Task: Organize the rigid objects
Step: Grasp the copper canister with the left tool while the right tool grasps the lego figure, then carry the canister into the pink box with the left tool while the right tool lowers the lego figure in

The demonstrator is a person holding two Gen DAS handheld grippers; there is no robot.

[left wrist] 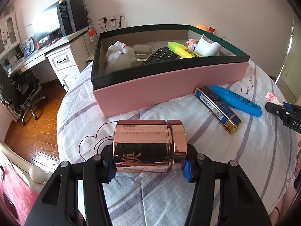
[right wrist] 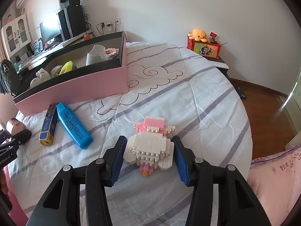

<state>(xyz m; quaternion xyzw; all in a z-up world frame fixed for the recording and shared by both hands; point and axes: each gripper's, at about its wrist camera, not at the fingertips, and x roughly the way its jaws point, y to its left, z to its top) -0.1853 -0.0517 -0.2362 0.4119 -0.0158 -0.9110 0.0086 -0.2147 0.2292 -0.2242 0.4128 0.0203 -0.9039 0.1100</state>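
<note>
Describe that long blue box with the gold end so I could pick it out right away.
Start at the big pink box on the striped bedspread. On the bedding just in front of its pink wall lie two blue things side by side. The narrow box is the flat-sided, darker one with a shiny gold end; its neighbour, the blue highlighter, is rounded plastic.

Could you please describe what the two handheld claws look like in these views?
Both look alike. The left claw and right claw are matte black plastic, each with two broad hollowed arms and silver round pivot pins. Blue ribbed pads line the inner finger faces. White lettering, only partly legible, marks each body where it shows in the other view. No cables or sleeves are visible.
</note>
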